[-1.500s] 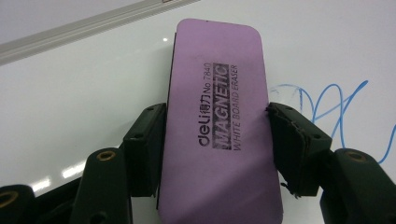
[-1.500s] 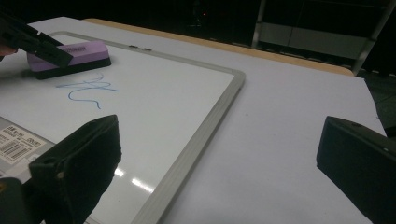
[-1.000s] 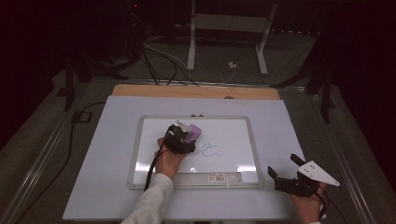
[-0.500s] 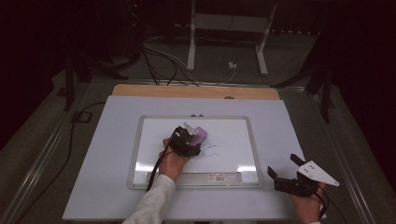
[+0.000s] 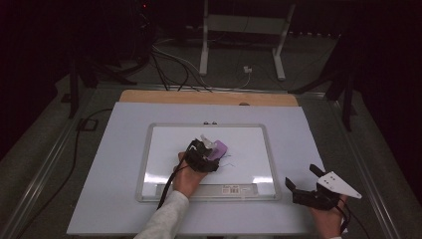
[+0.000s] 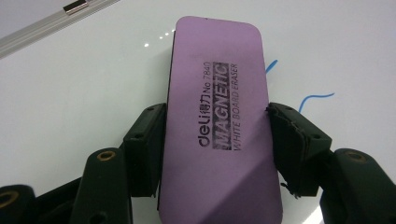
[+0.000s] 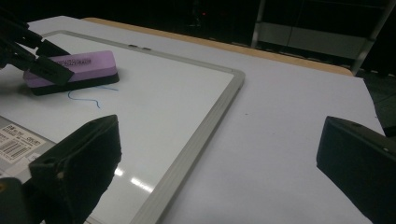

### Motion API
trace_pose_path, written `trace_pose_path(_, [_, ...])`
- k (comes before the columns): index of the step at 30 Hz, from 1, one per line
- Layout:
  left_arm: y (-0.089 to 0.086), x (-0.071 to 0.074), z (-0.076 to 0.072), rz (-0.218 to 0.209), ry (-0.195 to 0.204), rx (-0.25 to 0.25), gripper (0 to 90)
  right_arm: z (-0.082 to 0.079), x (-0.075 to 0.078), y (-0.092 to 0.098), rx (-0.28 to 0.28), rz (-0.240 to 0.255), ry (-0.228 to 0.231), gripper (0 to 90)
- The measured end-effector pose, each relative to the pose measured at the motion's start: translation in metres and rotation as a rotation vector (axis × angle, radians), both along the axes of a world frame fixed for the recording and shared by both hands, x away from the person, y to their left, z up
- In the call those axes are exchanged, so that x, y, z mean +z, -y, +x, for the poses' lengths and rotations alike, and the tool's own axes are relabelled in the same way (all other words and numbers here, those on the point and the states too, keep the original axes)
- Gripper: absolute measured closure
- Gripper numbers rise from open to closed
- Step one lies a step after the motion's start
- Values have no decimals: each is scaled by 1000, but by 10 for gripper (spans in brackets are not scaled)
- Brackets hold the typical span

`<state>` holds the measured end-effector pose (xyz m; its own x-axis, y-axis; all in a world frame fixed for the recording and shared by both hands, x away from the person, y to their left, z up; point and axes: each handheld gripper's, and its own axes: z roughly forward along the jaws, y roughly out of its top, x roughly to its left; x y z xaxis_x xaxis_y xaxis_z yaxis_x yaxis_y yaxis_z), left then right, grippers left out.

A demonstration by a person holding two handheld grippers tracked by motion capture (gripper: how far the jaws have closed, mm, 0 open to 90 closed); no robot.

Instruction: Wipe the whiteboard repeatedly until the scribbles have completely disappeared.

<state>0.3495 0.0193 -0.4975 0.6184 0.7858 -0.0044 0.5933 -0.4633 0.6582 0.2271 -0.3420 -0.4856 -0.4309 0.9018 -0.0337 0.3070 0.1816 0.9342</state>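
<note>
A: The left gripper point(image 5: 203, 155) is showing black, blocky jaws with brass-coloured screw holes, a black cable trailing back over a pale grey sleeve point(image 5: 164, 221).

B: The right gripper point(image 5: 304, 185) is wearing a grey three-cornered plate (dotted with small holes) on top.

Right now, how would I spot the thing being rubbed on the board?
Find the framed whiteboard lying flat on the pale table. Near its middle, the left gripper clamps a purple eraser beside thin blue pen marks. It is the one purple block there, printed "MAGNETIC WHITE BOARD ERASER".
</note>
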Motion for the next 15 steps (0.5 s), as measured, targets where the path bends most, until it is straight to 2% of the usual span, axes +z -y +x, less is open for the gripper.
trace_pose_path(2, [-3, 0, 5, 27, 26, 24, 418, -1, 0, 0, -1, 3, 0, 5])
trace_pose_path(5, [-12, 0, 16, 27, 23, 75, 418, 0, 0, 1, -2, 3, -1, 5])
trace_pose_path(7, [-15, 0, 19, 4, 1, 87, 418, 0, 0, 1, -3, 3, -1, 5])
trace_pose_path(9, [-14, 0, 18, 10, 7, 90, 418, 0, 0, 1, -1, 2, -1, 4])
trace_pose_path(11, [-11, 0, 15, -3, -15, 62, 418, 0, 0, 0, 0, 1, -2, 5])
trace_pose_path(15, [2, 0, 3, -20, -30, -6, 418, 0, 0, 0, 2, -2, 0, 5])
